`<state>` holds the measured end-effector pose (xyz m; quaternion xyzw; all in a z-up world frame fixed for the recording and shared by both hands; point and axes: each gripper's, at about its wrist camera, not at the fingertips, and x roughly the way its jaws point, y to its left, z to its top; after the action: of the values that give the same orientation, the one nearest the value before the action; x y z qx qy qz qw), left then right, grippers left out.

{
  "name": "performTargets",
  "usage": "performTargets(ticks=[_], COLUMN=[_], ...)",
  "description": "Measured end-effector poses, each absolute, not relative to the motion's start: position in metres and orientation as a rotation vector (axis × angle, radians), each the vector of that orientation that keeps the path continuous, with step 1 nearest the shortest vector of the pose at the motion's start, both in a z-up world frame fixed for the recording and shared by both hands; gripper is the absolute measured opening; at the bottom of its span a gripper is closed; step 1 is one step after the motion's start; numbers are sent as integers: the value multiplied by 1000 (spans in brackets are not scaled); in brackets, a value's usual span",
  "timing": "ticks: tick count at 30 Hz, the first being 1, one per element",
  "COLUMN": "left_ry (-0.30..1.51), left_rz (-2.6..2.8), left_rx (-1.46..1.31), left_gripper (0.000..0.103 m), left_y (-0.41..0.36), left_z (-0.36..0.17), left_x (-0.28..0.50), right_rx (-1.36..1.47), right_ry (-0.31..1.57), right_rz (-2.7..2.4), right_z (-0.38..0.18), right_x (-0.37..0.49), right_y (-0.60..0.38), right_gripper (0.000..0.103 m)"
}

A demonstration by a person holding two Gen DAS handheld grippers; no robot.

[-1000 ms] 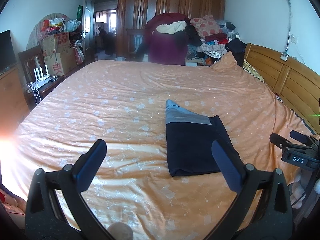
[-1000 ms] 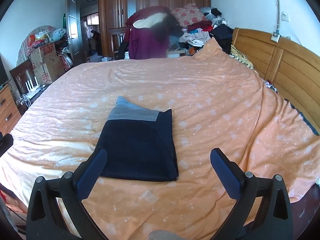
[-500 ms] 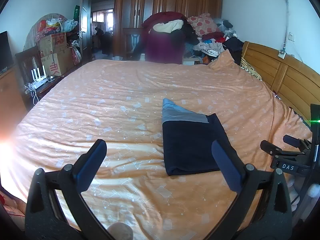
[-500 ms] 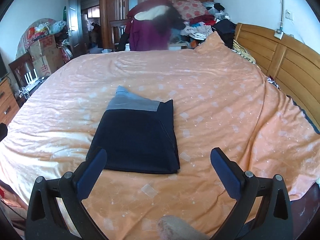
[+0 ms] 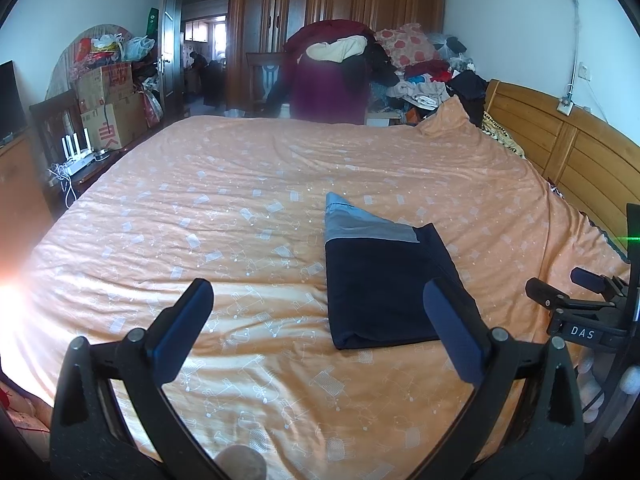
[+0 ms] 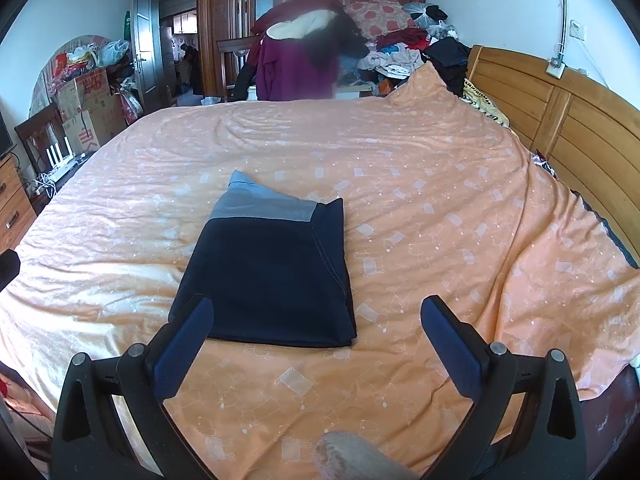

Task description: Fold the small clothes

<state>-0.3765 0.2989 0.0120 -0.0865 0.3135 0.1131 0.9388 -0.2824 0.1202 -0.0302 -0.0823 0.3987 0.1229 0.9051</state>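
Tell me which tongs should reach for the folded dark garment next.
Right, probably. The right tongs open almost directly over the folded navy garment on the orange bedspread. The left tongs, also open, sit beside it, garment off to their right.

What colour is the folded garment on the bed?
Dark navy with a grey band at its far end; clearest in the right wrist view.
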Motion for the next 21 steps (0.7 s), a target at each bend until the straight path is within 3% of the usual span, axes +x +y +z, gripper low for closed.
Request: performTargets(ticks=[21], left_ry=[652], left_rz=[225], left_rx=[-175], left_gripper=[103], left_y=[297], left_z=[7], left_x=[-372], right_rx=[-165], right_ry=[845], right_rz=[248], right_z=[-36], right_x=[-281], right_y=[116], right_gripper=[103])
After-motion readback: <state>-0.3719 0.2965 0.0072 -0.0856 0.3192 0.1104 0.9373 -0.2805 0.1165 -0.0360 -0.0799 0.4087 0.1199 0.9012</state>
